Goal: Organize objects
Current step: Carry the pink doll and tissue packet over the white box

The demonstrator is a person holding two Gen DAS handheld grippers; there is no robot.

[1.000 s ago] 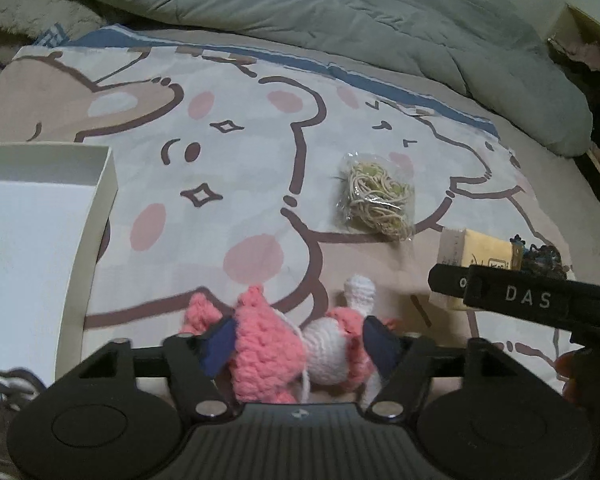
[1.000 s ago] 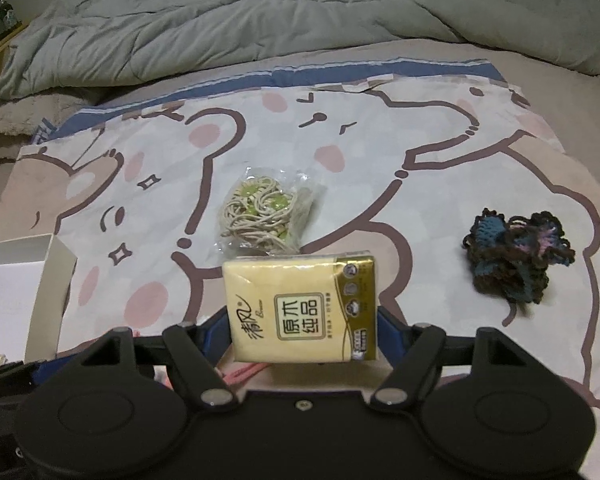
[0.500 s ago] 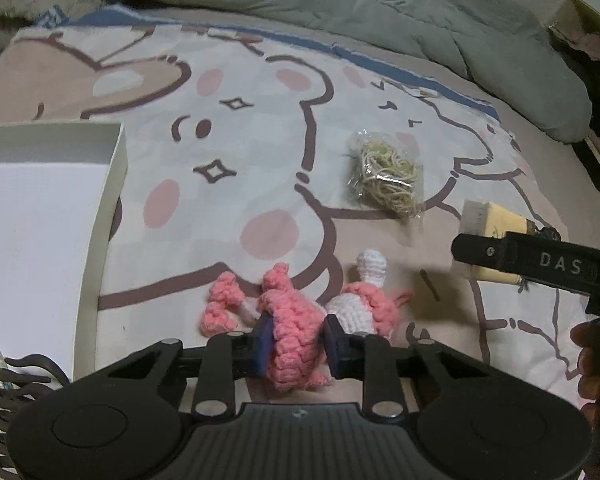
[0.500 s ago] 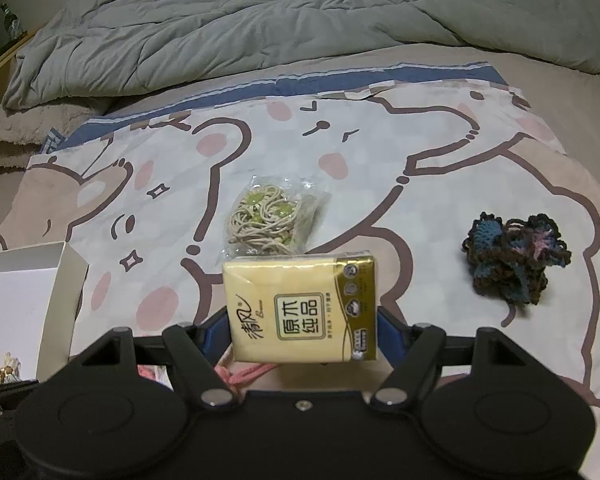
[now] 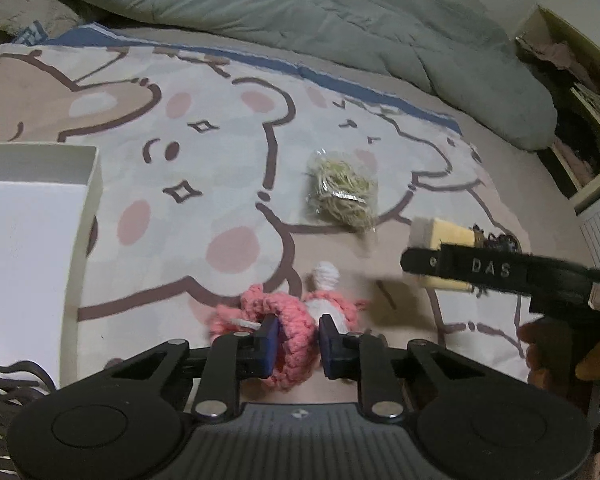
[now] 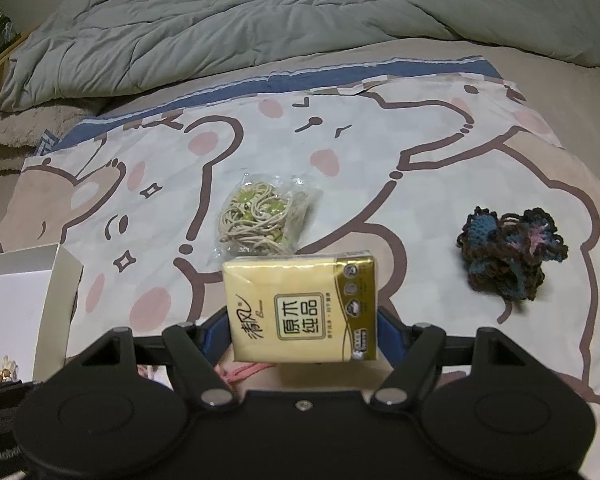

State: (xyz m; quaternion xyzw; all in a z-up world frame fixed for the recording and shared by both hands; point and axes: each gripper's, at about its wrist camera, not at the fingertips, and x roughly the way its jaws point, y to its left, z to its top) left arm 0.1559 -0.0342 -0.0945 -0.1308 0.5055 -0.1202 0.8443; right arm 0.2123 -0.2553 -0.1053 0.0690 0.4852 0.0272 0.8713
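A pink and white crochet toy [image 5: 290, 314] lies on the cartoon bear sheet [image 5: 204, 152]. My left gripper [image 5: 296, 330] is closing on its pink part, and the blue pads press into the yarn. My right gripper [image 6: 302, 330] is shut on a yellow tissue pack [image 6: 302, 304], held above the sheet. In the left wrist view that pack [image 5: 446, 232] and the right gripper's black finger [image 5: 476, 268] show at the right. A strand of the pink toy [image 6: 240, 372] peeks out under the right gripper.
A white open box [image 5: 90, 208] stands at the left, also the white box [image 6: 62, 280] in the right wrist view. A clear bag of beige cord [image 6: 260, 212] lies mid-sheet. A dark blue-brown crochet piece [image 6: 508, 252] lies at the right. A grey duvet [image 6: 260, 20] is piled behind.
My left gripper's jaws have narrowed from wide apart to squeezing the pink crochet toy, bunching it. The right gripper keeps the tissue pack in the same place.
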